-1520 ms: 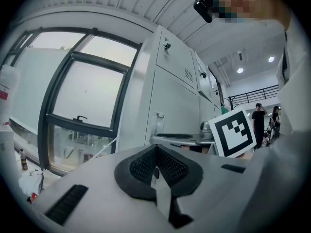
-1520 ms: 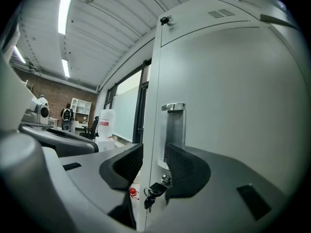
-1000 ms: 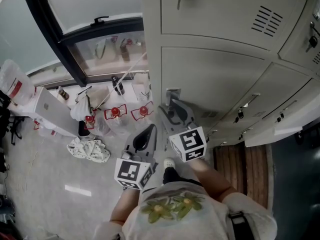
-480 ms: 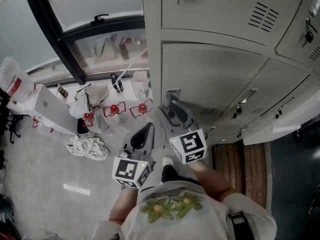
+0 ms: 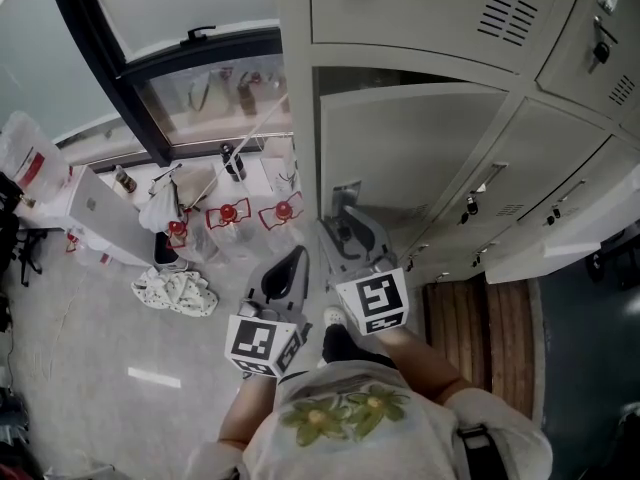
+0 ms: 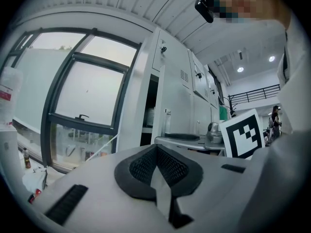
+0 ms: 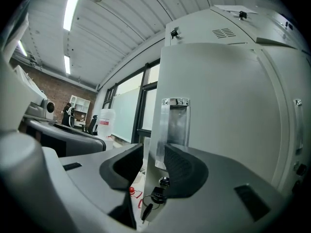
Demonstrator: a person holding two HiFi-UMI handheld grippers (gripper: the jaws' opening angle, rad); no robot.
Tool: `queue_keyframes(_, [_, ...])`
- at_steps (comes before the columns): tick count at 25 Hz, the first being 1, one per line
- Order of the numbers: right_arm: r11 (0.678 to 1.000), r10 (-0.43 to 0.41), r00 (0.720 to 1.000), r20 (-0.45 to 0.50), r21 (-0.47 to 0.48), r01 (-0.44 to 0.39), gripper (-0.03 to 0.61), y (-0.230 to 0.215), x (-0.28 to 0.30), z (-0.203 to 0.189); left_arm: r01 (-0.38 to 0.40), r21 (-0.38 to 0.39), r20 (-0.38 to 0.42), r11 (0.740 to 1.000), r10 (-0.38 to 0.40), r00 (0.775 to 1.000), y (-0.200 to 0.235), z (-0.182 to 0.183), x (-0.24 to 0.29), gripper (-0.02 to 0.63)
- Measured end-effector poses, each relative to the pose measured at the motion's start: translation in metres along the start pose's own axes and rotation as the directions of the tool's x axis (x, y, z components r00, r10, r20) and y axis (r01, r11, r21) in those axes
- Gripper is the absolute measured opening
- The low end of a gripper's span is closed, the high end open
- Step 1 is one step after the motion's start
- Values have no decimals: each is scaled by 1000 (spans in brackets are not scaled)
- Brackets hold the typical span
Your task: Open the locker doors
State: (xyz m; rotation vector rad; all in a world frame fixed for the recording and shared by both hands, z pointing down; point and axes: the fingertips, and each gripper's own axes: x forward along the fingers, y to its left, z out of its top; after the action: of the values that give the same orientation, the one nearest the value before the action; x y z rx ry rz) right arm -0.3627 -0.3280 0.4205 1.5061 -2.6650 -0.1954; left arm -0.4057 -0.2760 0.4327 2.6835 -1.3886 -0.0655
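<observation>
My right hand-held gripper (image 5: 343,223) (image 7: 154,161) has its jaws set wide and clamped over the left edge of the middle locker door (image 5: 420,148) (image 7: 218,110). One pad lies on the front by the chrome recessed handle (image 5: 346,193) (image 7: 175,123) and the other sits round the door's edge. A key (image 7: 156,198) hangs in the lock just below the handle.

A second ago this door sat flush. Now a dark gap (image 5: 400,76) runs along its top edge, so it has swung out a little, and the gripper has come back with it.

My left hand-held gripper (image 5: 290,268) (image 6: 156,164) has not moved. It is at centre frame, left of the door and clear of it, with its pads pressed together on nothing. Both forearms reach up from the bottom of the frame, the right forearm (image 5: 420,353) angled up and left toward the lockers.
</observation>
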Motion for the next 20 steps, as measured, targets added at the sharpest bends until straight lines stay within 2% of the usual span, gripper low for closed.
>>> queue_keyframes(11, [999, -38, 999, 1, -30, 38, 127, 5, -33, 0, 7, -1, 0, 1000, -7, 1000, -27, -7, -17, 28])
queue_keyframes(20, [1000, -26, 1000, 4, -10, 26, 129, 8, -62, 0, 19, -1, 3, 1000, -19, 1000, -50, -12, -30, 28])
